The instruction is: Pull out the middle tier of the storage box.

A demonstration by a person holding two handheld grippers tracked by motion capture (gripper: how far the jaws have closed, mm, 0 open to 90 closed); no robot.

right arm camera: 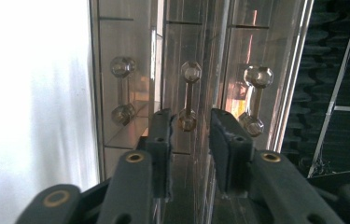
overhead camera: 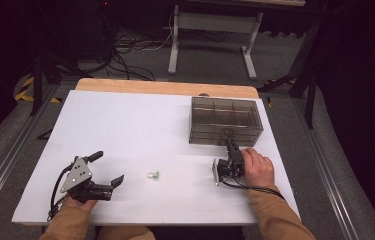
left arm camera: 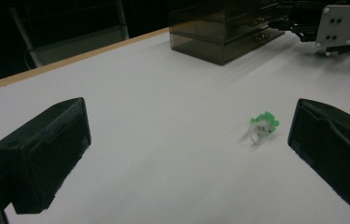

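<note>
Now, starting at the left: the left gripper (overhead camera: 109,170) rests low on the white surface (overhead camera: 125,125) with its jaws spread wide and nothing between them. Just ahead of it, near its right-hand jaw in the left gripper view, lies a small clear piece with a green top (left arm camera: 262,126), alone and well apart from everything else. It can wait there.

Moving right, the work is at the smoky drawer box (overhead camera: 225,121), which stands at the far right of the surface. The right gripper (right arm camera: 189,135), turned on its side, has its jaws drawn narrow around the lower knob of the middle drawer handle (right arm camera: 189,95). From the right gripper view the pads flank that knob closely, but I cannot tell whether they press on it yet.

To my eye, the thing to get right is centring: the knob should sit squarely between the pads before the squeeze finishes. Then I would pull straight back along the drawer's own line, slowly, since a skewed tug could drag the whole light box across the surface.
</note>
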